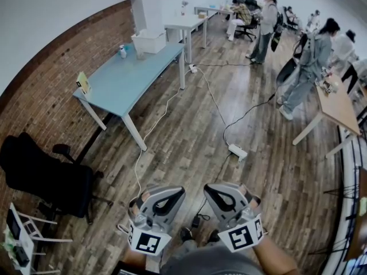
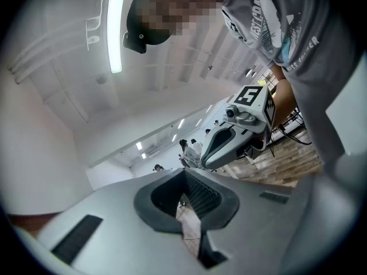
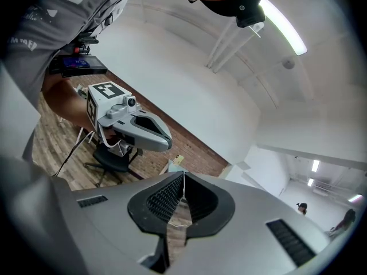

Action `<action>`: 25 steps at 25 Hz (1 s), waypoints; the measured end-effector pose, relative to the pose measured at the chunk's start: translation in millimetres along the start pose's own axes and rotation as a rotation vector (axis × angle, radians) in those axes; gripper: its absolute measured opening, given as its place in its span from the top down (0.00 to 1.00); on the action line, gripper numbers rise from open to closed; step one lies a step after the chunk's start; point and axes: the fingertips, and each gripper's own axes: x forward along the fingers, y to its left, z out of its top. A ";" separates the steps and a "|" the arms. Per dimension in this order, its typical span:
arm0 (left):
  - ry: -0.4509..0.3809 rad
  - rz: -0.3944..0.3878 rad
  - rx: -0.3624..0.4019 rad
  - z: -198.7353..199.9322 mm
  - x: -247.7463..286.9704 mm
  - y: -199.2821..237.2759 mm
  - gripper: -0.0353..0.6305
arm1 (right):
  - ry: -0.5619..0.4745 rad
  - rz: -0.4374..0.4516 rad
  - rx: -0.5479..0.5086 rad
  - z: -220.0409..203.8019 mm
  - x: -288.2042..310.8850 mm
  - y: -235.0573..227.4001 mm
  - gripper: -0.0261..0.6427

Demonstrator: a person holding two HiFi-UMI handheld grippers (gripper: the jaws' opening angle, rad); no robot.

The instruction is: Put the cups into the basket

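Readable print: shirt lettering only.
Grey printed T-shirt has pale lettering, one word looks like "SURFER" (the other words are too warped to read); small yellow card on long light-blue table too tiny to read.

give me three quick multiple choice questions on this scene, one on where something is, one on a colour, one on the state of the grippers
1. Where does the blue table stand?
A) alongside the brick wall
B) in the middle of the room
C) on top of a rug

2. What colour is the office chair?
A) red
B) black
C) white

3. How are the left gripper and right gripper?
A) both open
B) right one shut on a cup
C) both shut, empty

Answers:
1 A: its long side runs beside the bricks.
2 B: seat and back are black.
3 C: each gripper view shows the jaws meeting with nothing between.
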 end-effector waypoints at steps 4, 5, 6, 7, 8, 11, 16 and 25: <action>-0.016 -0.004 -0.005 -7.9 -8.7 12.1 0.95 | 0.006 -0.014 -0.014 7.5 14.4 3.1 0.94; -0.021 -0.005 -0.005 -10.1 -10.6 15.7 0.95 | 0.010 -0.018 -0.019 9.0 18.3 3.5 0.94; -0.026 -0.005 -0.006 -12.3 -12.1 19.2 0.95 | 0.014 -0.022 -0.023 10.0 21.9 3.8 0.94; -0.031 -0.006 -0.008 -14.4 -13.2 22.5 0.95 | 0.018 -0.026 -0.027 10.8 25.1 3.8 0.94; -0.036 -0.006 -0.010 -16.5 -14.0 25.4 0.95 | 0.022 -0.030 -0.030 11.4 28.0 3.5 0.94; -0.048 -0.008 -0.016 -23.1 -15.2 32.2 0.95 | 0.032 -0.042 -0.037 13.1 36.1 2.9 0.94; -0.056 -0.014 -0.028 -32.9 -14.2 43.1 0.95 | 0.044 -0.052 -0.031 13.2 49.7 0.6 0.94; -0.007 0.002 -0.037 -67.0 4.8 59.6 0.95 | 0.032 -0.023 0.006 -9.6 83.3 -19.9 0.94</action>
